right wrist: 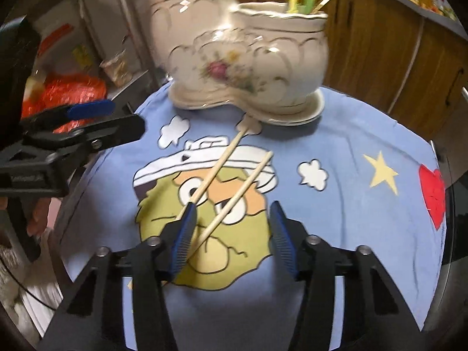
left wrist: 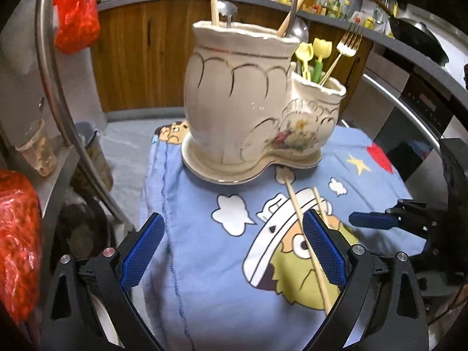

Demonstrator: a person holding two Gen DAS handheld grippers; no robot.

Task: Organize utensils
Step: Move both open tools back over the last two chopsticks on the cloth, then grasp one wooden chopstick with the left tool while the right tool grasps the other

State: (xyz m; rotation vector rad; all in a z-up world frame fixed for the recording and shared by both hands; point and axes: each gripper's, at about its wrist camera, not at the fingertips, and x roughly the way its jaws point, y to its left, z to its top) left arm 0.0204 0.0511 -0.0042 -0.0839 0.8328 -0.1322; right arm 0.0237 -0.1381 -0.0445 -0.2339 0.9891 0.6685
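Note:
A cream ceramic utensil holder (left wrist: 234,99) with a tall and a low compartment stands at the back of the blue cartoon cloth (left wrist: 210,278); it also shows in the right wrist view (right wrist: 248,58). The tall part holds chopsticks (left wrist: 215,0) and spoons; the low part holds yellow-green picks (left wrist: 313,58) and a gold fork (left wrist: 345,46). Two loose chopsticks (right wrist: 231,175) lie on the cloth. My right gripper (right wrist: 234,234) is open, low over their near ends, one chopstick between its fingers. My left gripper (left wrist: 234,251) is open and empty, its right finger beside the chopsticks (left wrist: 304,234).
Red mesh bags (left wrist: 76,14) hang at the left, with a plastic cup (left wrist: 38,149) on a shelf. A wooden cabinet and a counter with bottles (left wrist: 330,3) and a wok (left wrist: 418,35) stand behind. The cloth's left edge drops off beside a metal rail.

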